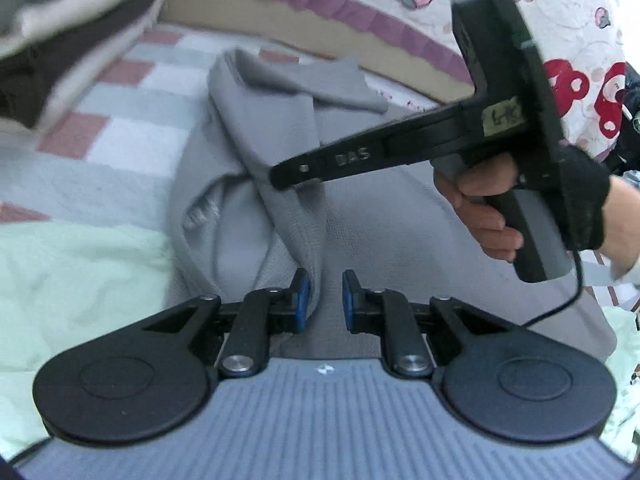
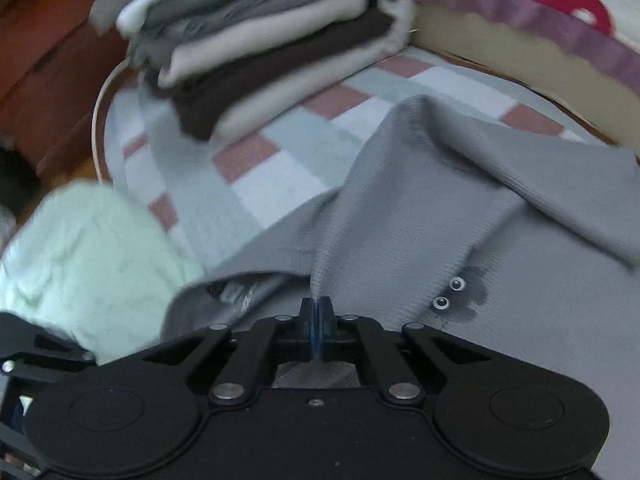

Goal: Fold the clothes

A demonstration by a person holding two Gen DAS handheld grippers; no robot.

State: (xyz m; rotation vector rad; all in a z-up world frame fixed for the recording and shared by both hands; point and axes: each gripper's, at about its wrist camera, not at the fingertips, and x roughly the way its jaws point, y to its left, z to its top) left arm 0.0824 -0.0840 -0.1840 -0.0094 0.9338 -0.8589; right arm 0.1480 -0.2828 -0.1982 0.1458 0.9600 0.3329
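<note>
Evidently right gripper (image 2: 317, 326) pinches grey garment (image 2: 420, 208) edge

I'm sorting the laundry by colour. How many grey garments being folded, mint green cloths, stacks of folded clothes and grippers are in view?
Grey garment: 1
Mint green cloth: 1
Stack of folded clothes: 1
Grippers: 2, left gripper, right gripper
Total: 5

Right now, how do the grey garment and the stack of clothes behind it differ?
The grey garment lies spread out and rumpled, one colour throughout; the stack of clothes is neatly folded layers of white, grey and dark brown. The right gripper pinches the garment; nothing touches the stack. Both rest on the checked cover.
</note>
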